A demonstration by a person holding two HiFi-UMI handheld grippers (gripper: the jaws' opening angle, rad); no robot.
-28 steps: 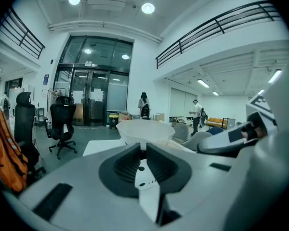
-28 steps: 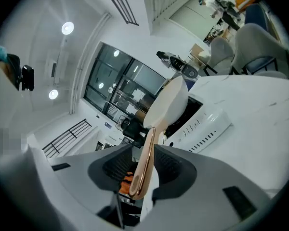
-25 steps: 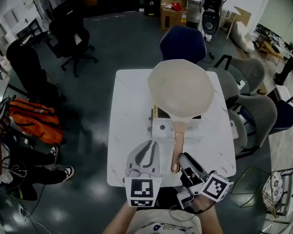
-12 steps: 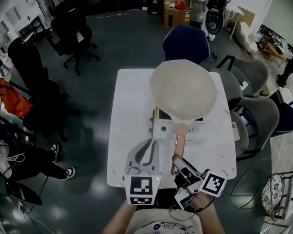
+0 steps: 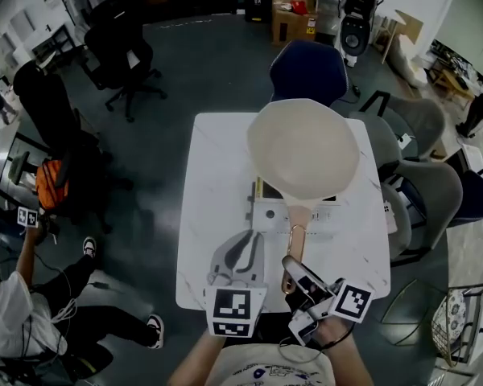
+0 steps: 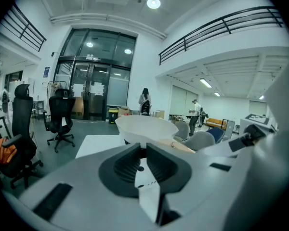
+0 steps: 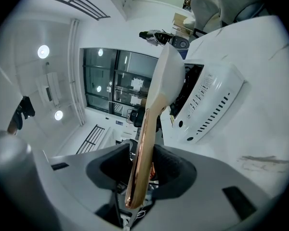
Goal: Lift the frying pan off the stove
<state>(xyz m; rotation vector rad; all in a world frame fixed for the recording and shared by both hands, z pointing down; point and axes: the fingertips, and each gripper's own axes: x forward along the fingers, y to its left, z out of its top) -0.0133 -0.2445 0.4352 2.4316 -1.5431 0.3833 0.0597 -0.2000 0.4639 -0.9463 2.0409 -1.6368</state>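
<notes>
Entering from the bottom edge of the head view: two forearms (image 5: 191, 367), each bearing tongs.

- Left gripper (image 5: 248, 238), lower centre: points up-frame over the white table (image 5: 213, 167); jaws shut together, nothing between them.
- Right gripper (image 5: 293, 265), lower right: rolled on its side, angled toward upper left; jaws wide, just closing slightly; the copper handle (image 5: 293, 236) stands between the pads, neither seen pressing it.
- Marker cubes (image 5: 233, 312): black-and-white squares, no words.
- Stove (image 5: 272, 214), centre: white; panel print too small to read.
- Frying pan (image 5: 303, 147), upper centre: cream, resting on the stove.
</notes>
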